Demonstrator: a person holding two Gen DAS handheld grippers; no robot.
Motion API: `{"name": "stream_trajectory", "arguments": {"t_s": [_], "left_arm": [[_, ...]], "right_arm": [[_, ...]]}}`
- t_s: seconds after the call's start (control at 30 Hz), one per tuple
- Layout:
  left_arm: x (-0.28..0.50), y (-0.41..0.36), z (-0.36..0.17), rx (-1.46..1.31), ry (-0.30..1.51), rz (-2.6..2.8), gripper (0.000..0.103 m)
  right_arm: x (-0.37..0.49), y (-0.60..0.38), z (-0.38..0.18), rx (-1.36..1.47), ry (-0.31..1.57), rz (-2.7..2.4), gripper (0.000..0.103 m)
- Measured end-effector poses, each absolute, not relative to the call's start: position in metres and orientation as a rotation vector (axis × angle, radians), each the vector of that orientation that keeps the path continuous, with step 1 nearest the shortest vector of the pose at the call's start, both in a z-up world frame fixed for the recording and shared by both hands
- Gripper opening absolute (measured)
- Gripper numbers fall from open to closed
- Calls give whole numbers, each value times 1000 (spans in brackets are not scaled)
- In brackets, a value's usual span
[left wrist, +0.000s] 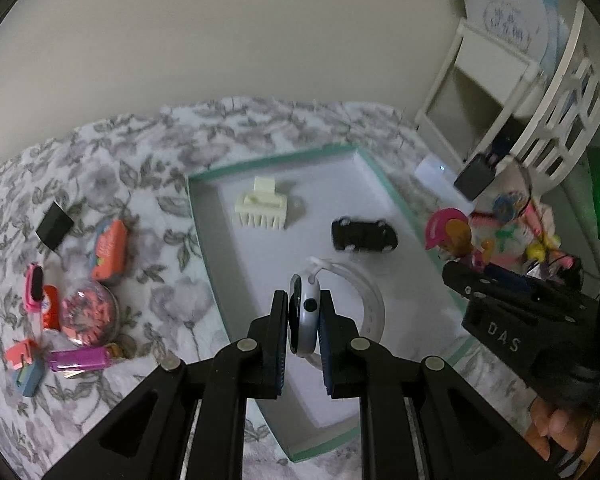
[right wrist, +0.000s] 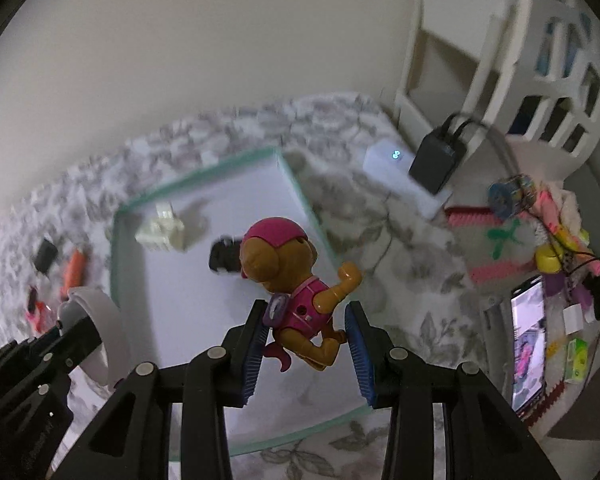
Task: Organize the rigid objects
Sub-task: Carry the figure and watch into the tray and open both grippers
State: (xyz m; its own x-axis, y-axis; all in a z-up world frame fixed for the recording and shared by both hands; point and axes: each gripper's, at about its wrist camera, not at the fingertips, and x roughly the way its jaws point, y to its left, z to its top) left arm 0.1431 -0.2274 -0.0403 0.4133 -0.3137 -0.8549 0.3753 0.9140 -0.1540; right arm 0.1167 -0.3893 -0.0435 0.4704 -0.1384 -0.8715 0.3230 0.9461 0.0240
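Observation:
My left gripper (left wrist: 304, 320) is shut on a smartwatch (left wrist: 305, 312) with a white strap, held over the near part of a white box lid with a teal rim (left wrist: 204, 236). Inside the lid lie a cream hair claw (left wrist: 262, 210) and a black toy car (left wrist: 364, 234). My right gripper (right wrist: 306, 338) is shut on a brown dog figure in a pink helmet and vest (right wrist: 292, 276), hanging above the lid's right side (right wrist: 300, 188). The right gripper (left wrist: 500, 300) shows at the right edge of the left wrist view; the left gripper with the strap (right wrist: 96, 320) shows at the lower left of the right wrist view.
Small toys lie on the floral bedspread left of the lid: a black block (left wrist: 54, 224), an orange piece (left wrist: 110, 250), a clear round case (left wrist: 90, 314), a purple item (left wrist: 80, 360). To the right sit a white power bank (right wrist: 404, 176), black charger (right wrist: 436, 160), phone (right wrist: 528, 340) and craft clutter.

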Motion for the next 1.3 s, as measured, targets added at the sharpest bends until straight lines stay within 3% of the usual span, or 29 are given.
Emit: {"name": "stream_trajectory", "arguments": {"t_s": [0.47, 0.87, 1.03, 1.17, 1.3], "left_arm": [[164, -230, -78, 114, 1093, -392, 15], [172, -234, -89, 121, 1119, -396, 15], [171, -231, -85, 113, 1121, -397, 23], [170, -228, -74, 97, 1107, -405, 36], [169, -221, -59, 82, 1082, -396, 39]], "right_arm": [[138, -386, -95, 125, 1139, -295, 42], [145, -383, -106, 106, 1164, -290, 43], [146, -377, -101, 74, 1163, -277, 43], [145, -370, -96, 29, 1159, -276, 56], [144, -367, -84, 21, 1135, -269, 56]]}}
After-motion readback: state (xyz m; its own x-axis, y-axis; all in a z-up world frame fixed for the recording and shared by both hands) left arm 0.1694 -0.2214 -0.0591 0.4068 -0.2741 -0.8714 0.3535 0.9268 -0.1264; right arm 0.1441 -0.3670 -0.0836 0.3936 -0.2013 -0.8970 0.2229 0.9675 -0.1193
